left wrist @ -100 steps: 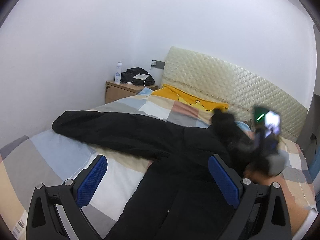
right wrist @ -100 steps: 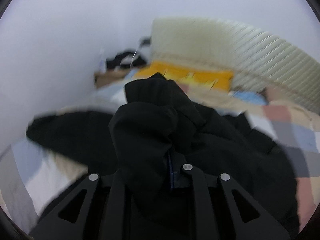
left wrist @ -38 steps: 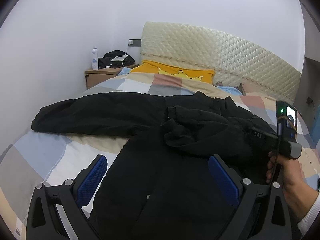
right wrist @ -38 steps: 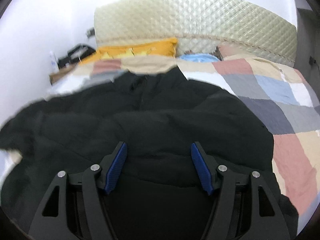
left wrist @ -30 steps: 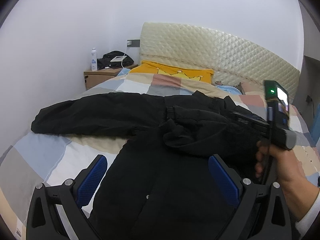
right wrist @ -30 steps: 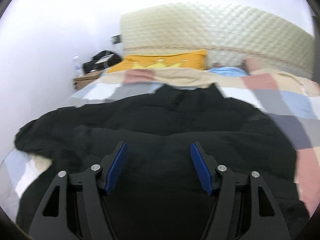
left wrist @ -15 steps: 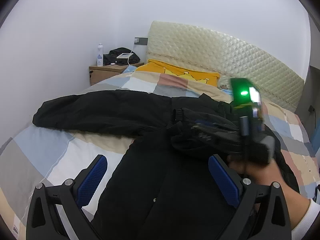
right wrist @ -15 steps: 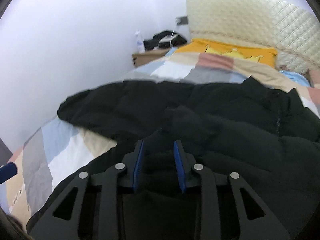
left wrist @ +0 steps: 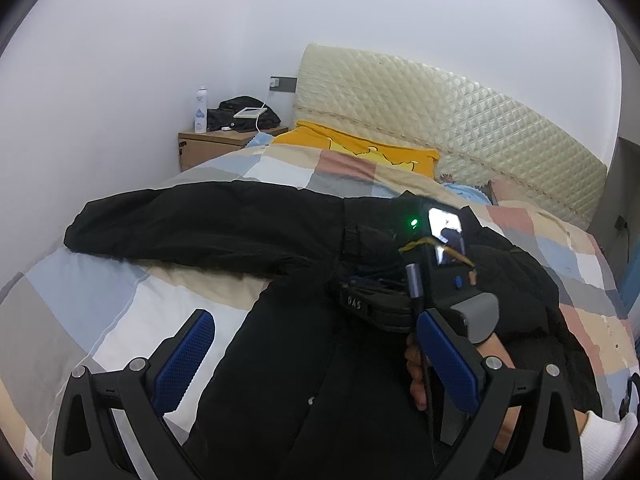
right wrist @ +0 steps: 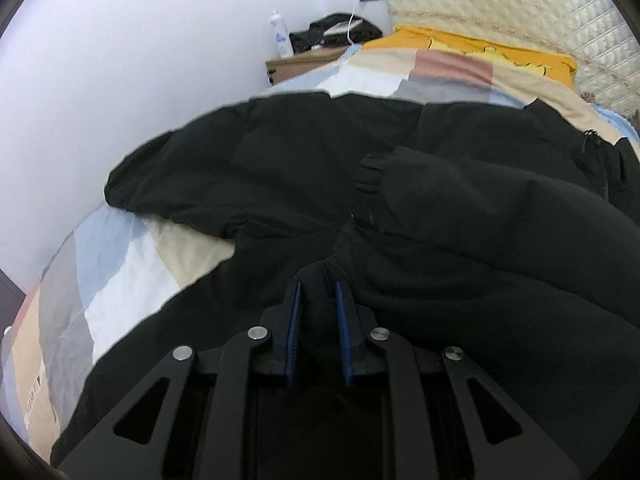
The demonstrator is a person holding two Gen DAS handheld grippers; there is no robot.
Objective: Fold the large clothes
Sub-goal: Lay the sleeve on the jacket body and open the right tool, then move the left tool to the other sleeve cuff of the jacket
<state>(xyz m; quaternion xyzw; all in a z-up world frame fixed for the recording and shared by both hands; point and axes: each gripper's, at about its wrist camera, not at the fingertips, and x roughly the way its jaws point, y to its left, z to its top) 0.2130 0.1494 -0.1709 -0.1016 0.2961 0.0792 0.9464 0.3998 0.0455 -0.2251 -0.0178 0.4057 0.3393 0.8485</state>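
A large black jacket [left wrist: 304,360] lies spread on the patchwork bed. Its left sleeve [left wrist: 192,224] stretches out to the left; the right sleeve [right wrist: 460,208] is folded across the chest. My left gripper [left wrist: 316,356] is open and empty above the jacket's lower body. My right gripper [right wrist: 318,300] rests on the jacket's middle, its blue pads pinching a fold of the black fabric. In the left wrist view the right gripper's body [left wrist: 432,280] shows, held by a hand, over the jacket's chest.
The patchwork quilt [left wrist: 100,300] covers the bed, with a yellow pillow [left wrist: 360,152] and a quilted cream headboard [left wrist: 460,120] behind. A wooden nightstand [left wrist: 216,146] with a bottle and a black bag stands at the back left by the white wall.
The right gripper let go of the folded right sleeve, swung left across the jacket and closed on a fold at its middle. The left gripper stayed open, nearly still.
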